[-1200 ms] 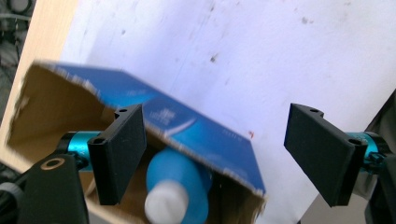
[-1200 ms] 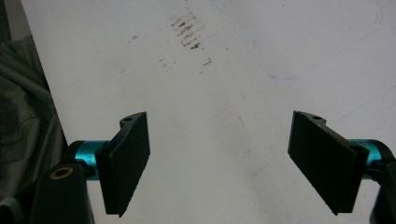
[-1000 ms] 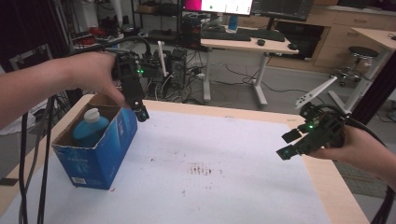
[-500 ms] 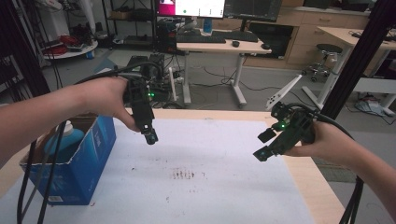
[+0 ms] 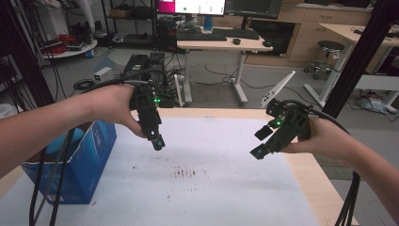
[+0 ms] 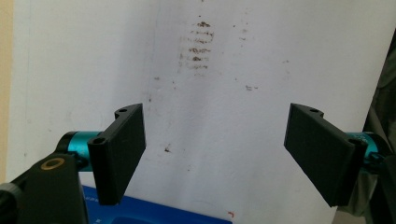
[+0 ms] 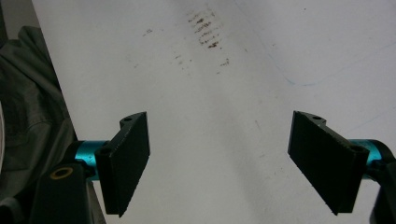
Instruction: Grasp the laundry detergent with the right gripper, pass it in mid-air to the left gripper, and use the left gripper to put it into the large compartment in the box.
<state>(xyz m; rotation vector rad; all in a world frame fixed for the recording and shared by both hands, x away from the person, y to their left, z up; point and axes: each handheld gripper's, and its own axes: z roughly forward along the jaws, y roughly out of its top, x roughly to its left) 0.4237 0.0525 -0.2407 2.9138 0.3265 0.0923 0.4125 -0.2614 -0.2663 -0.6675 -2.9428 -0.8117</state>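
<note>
My left gripper (image 5: 157, 142) hangs over the white sheet (image 5: 211, 188), just right of a blue cardboard box (image 5: 80, 165), pointing down. In the left gripper view its jaws stand wide apart with nothing between them (image 6: 215, 149); the blue box's edge (image 6: 154, 217) shows at the bottom. My right gripper (image 5: 259, 149) is held over the right side of the sheet, tilted down and to the left. Its jaws also stand wide apart and empty (image 7: 219, 158). A light blue object (image 5: 61, 143) sits inside the box, partly hidden by my left forearm.
A patch of brown stains (image 5: 184, 173) marks the middle of the sheet. The wooden table edge (image 5: 310, 183) runs along the right. Black cables (image 5: 44, 197) hang across the box at the left. Desks, a stool and equipment stand beyond the table.
My left gripper moved right from above the blue box and sank toward the sheet. The view itself has shifted. The right gripper stays about where it was.
</note>
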